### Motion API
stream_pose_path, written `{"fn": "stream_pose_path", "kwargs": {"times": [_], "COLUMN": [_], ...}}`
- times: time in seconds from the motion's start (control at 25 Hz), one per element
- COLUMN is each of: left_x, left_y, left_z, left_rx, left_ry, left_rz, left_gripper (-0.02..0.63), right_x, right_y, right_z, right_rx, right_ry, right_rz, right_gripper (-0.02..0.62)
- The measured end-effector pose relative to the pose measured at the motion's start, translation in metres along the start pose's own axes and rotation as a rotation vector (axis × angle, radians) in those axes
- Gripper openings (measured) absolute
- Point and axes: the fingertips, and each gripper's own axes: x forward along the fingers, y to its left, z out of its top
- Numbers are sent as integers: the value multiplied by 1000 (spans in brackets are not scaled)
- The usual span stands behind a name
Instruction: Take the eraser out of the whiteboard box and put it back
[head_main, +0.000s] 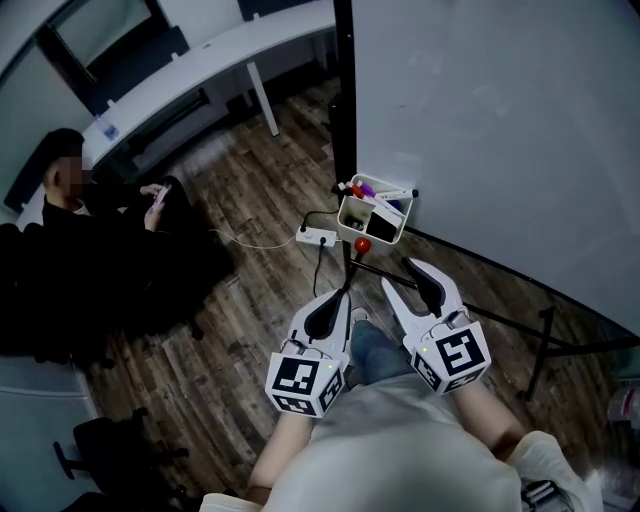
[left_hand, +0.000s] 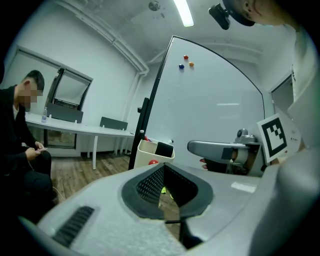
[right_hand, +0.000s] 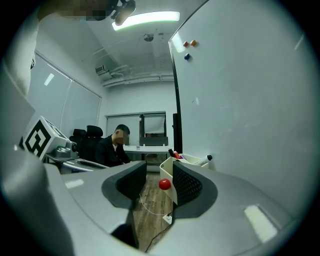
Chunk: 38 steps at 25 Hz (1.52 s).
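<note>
A cream whiteboard box (head_main: 352, 212) hangs at the whiteboard's (head_main: 500, 130) lower edge, on its black post. The black eraser (head_main: 388, 222) stands inside it, with markers (head_main: 385, 192) across the top. In the left gripper view the eraser (left_hand: 164, 148) shows in the box (left_hand: 147, 152). My right gripper (head_main: 400, 275) is open and empty, a short way in front of the box and apart from it; its own view shows the box (right_hand: 170, 169) beyond the gripper (right_hand: 158, 169). Further back on the left, my left gripper (head_main: 341, 296) is shut and holds nothing.
A red knob (head_main: 362, 244) sits under the box. A power strip (head_main: 315, 237) and cable lie on the wood floor. Black stand legs (head_main: 540, 340) run to the right. A seated person (head_main: 90, 230) and a long white desk (head_main: 200, 70) are at left.
</note>
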Motion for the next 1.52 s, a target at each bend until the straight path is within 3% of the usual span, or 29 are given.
{"fn": "stream_pose_path", "kwargs": {"times": [0.96, 1.32, 1.52], "left_x": [57, 70, 74], "left_y": [40, 48, 50], "left_z": [16, 22, 22], "left_rx": [-20, -26, -28], "left_ry": [40, 44, 46], "left_rz": [-25, -26, -29], "left_gripper": [0, 0, 0], "right_x": [67, 81, 82], "right_y": [-56, -60, -61], "right_z": [-7, -8, -9], "right_rx": [-42, -82, -92], "right_ry": [70, 86, 83], "right_rz": [-88, -92, -111], "right_gripper": [241, 239, 201]}}
